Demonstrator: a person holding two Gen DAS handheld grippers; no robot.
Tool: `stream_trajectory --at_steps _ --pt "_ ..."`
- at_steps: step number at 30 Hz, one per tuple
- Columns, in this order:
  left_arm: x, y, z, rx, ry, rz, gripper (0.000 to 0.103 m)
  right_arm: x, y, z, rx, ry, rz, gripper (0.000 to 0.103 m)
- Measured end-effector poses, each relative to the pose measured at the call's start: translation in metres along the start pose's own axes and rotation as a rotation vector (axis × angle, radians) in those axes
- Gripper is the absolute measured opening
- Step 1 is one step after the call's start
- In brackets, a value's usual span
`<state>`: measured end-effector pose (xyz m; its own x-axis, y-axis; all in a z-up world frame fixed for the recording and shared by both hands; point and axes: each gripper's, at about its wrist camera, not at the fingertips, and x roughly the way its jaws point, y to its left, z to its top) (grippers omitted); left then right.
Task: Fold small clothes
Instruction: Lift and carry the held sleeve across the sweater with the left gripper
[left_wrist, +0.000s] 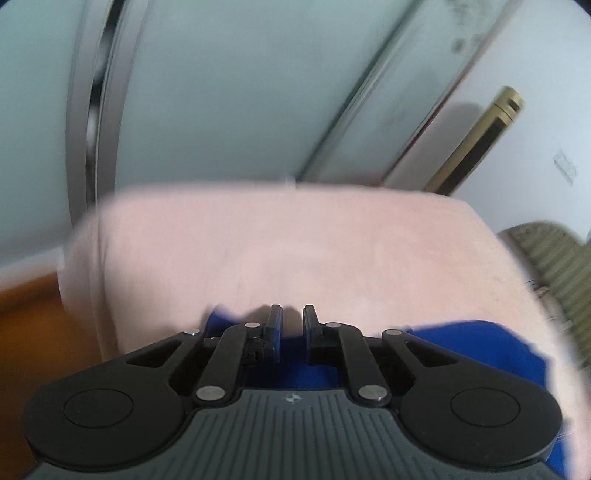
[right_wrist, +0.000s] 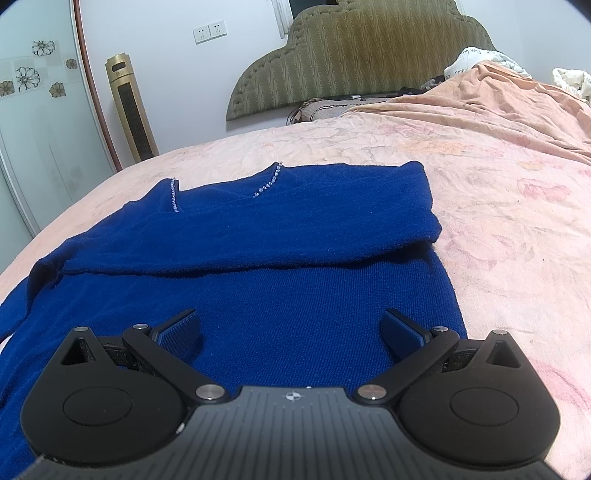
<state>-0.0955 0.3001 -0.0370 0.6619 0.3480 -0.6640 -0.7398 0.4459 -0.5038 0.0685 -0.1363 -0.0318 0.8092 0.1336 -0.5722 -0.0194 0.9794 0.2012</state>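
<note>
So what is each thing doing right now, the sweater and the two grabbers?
blue sweater: flat on the bed, one sleeve folded across the chest.
left gripper: nearly shut, small gap between the fingers, blue cloth beneath; grip unclear.
right gripper: wide open over the sweater.

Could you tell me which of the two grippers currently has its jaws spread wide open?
The right gripper: its jaws stand far apart above the blue sweater. The left gripper shows only a narrow gap between its jaws.
</note>
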Motion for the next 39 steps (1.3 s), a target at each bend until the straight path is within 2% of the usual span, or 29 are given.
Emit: stream_trajectory --at_steps 3,4,6,8,9,10,12,16,17,18,19,20,22,24,28,30,34,36,39 --pt "-0.016 0.012 0.000 -0.089 0.091 -0.081 0.014 0.000 0.000 0.000 0.000 0.000 0.001 0.102" --pt "-0.021 0.013 -0.003 -0.097 0.120 -0.103 0.019 0.000 0.000 0.000 0.001 0.000 0.001 0.102" --pt "-0.029 0.013 -0.009 -0.113 0.175 -0.155 0.034 0.000 0.000 0.000 0.002 -0.001 0.002 0.102" --pt "-0.032 0.015 -0.015 -0.149 0.219 -0.186 0.070 0.000 -0.001 0.000 0.003 -0.001 0.004 0.102" --pt "-0.031 0.017 -0.021 -0.174 0.242 -0.195 0.075 0.000 -0.001 0.000 0.004 -0.001 0.005 0.102" --pt "-0.029 0.018 -0.026 -0.203 0.270 -0.202 0.075 0.000 -0.001 0.000 0.005 -0.002 0.005 0.102" --pt "-0.023 0.019 -0.030 -0.198 0.283 -0.203 0.075 0.000 -0.001 0.000 0.007 -0.003 0.007 0.102" --pt "-0.019 0.021 -0.031 -0.208 0.219 -0.200 0.071 0.000 -0.004 0.001 0.014 -0.005 0.014 0.102" --pt "-0.018 0.021 -0.030 -0.205 0.187 -0.197 0.054 -0.001 -0.004 0.001 0.017 -0.006 0.017 0.102" --pt "-0.016 0.022 -0.028 -0.201 0.177 -0.184 0.042 -0.001 -0.005 0.001 0.021 -0.008 0.020 0.102" --pt "-0.012 0.023 -0.025 -0.195 0.185 -0.168 0.024 -0.001 -0.006 0.001 0.025 -0.009 0.022 0.102" --pt "-0.006 0.026 -0.025 -0.205 0.206 -0.164 0.014 -0.001 -0.006 0.000 0.027 -0.010 0.024 0.102" --pt "0.003 0.027 -0.027 -0.231 0.245 -0.170 0.007 -0.001 -0.007 0.000 0.031 -0.011 0.027 0.102" --pt "0.007 0.026 -0.028 -0.217 0.239 -0.173 0.005 -0.001 -0.007 0.001 0.032 -0.012 0.028 0.102" --pt "-0.001 0.017 -0.022 -0.140 0.158 -0.172 0.005 -0.002 -0.007 0.001 0.032 -0.012 0.028 0.102" --pt "-0.007 0.012 -0.014 -0.092 0.082 -0.165 0.005 -0.002 -0.007 0.001 0.033 -0.012 0.029 0.102" --pt "-0.019 -0.006 0.005 0.030 -0.140 -0.108 0.005 -0.002 -0.007 0.001 0.031 -0.012 0.028 0.102" --pt "-0.018 -0.012 0.012 0.051 -0.191 -0.090 0.004 -0.002 -0.007 0.001 0.032 -0.012 0.029 0.102" --pt "-0.010 -0.029 0.022 0.056 -0.219 -0.084 0.004 -0.002 -0.007 0.001 0.031 -0.012 0.028 0.102"
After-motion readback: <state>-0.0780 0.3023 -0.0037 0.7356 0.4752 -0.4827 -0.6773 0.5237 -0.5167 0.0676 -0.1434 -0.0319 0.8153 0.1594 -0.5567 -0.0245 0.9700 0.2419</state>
